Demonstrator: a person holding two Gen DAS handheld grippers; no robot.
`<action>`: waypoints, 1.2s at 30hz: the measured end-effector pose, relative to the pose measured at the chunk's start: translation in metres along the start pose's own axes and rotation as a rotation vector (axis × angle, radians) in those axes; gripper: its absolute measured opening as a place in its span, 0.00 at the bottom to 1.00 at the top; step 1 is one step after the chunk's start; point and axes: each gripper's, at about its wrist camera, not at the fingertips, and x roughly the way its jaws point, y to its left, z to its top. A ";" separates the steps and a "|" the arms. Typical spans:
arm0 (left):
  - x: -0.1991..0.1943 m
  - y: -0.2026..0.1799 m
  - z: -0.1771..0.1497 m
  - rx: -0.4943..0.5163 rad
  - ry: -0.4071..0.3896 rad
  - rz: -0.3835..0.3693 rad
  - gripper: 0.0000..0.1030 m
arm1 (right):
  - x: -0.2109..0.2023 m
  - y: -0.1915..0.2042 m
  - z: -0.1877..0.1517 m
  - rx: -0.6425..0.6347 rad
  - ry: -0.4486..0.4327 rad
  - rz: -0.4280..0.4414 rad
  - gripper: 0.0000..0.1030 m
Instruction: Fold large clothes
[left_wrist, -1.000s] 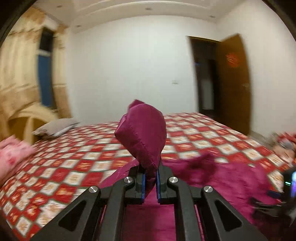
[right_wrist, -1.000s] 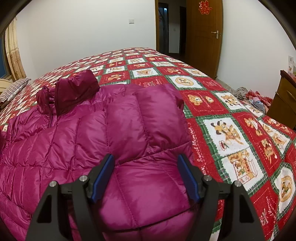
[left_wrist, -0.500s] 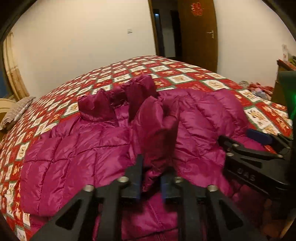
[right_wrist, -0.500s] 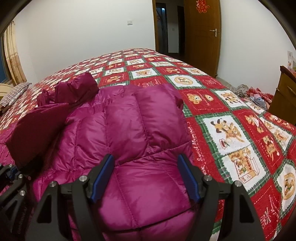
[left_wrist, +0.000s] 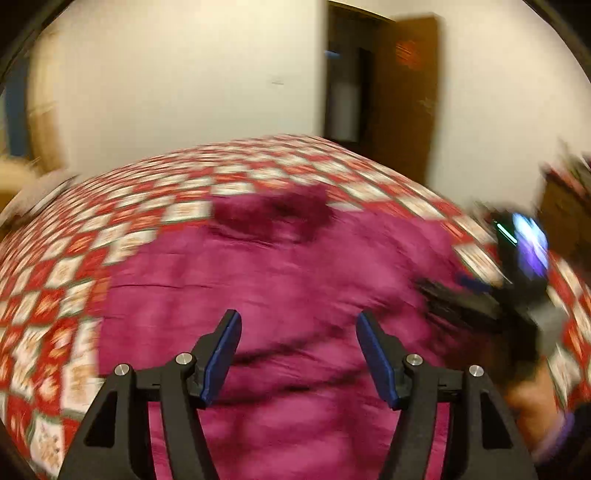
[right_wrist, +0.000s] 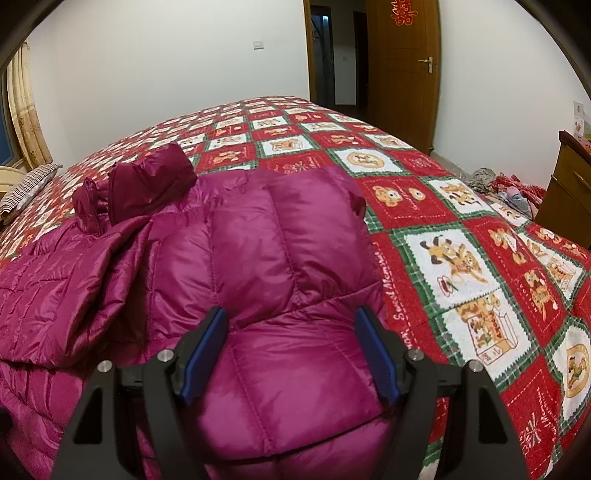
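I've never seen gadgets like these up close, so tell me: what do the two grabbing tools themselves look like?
Both look alike. The left gripper and right gripper are matte black frames with triangular cut-outs and round silver bolt heads at the joints. Each has two flat fingers lined with blue pads. No cables show. In the left view, the other tool appears blurred, with a glowing display, and a bare hand beneath it.

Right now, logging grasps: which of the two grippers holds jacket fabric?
Neither. The left gripper and right gripper are both open, hovering over the magenta puffer jacket.
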 end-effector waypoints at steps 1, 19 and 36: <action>0.003 0.014 0.004 -0.033 0.002 0.049 0.63 | 0.000 0.000 0.000 0.000 0.000 0.000 0.72; 0.088 0.120 0.008 -0.207 0.140 0.446 0.63 | 0.000 0.113 0.038 -0.217 0.035 0.193 0.40; 0.110 0.146 -0.016 -0.330 0.186 0.442 0.90 | 0.029 0.095 0.017 -0.165 0.071 0.220 0.45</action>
